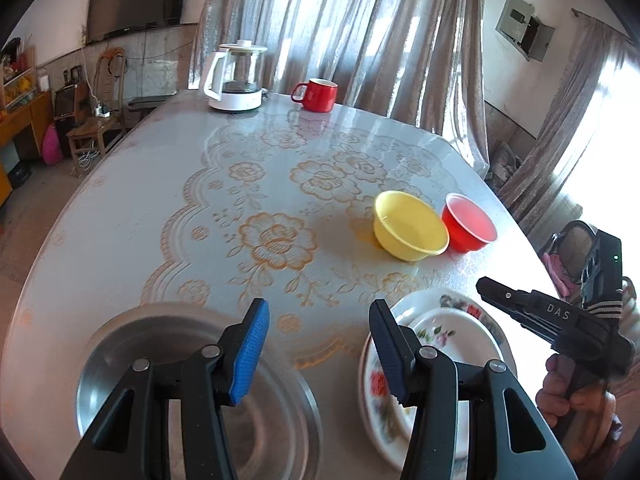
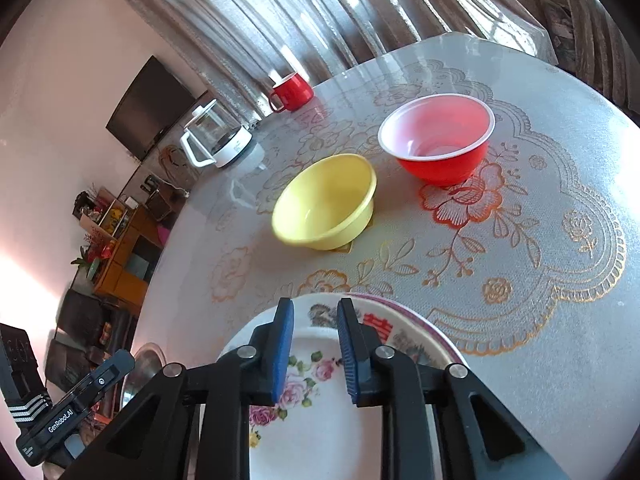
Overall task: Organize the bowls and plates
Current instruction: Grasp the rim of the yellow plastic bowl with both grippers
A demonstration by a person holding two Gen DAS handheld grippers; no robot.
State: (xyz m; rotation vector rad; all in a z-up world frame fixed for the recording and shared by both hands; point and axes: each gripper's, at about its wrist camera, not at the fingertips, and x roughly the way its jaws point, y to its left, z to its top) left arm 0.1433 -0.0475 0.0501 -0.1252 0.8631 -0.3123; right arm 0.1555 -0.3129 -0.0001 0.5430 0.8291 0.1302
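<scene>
two floral plates (image 2: 404, 332) sit stacked at the near right of the worktop (image 1: 168, 184), the smaller on the larger, so the plates look dealt with. a steel basin (image 1: 120, 344) sits at the near left. the yellow bowl (image 2: 326, 202) and red bowl (image 2: 438, 138) stand apart, side by side, further out on the right, close but, as far as i can tell, not touching. they are not yet nested. a kettle (image 1: 238, 78) and a red mug (image 1: 316, 94) stand at the far edge.

the left tool (image 1: 318, 342) hangs over the gap between basin and plates, jaws fairly wide and empty. the right tool (image 2: 312, 348) hovers above the plates with its jaws narrow, a slim gap showing plate pattern through it; nothing is gripped. in the left view the person's hand (image 1: 568, 396) holds it just right of the plates.

the step in hand looks like the move from plates to bowls: both tools point out toward them. my guess is that one bowl goes into the other, probably red into yellow since the yellow looks wider, though the lens makes that hard to judge.

the next move calls for the right tool to open, reach further out and pinch one bowl by its rim. the thin rim may slip or tip the bowl, so a firm bite on the near wall matters.
</scene>
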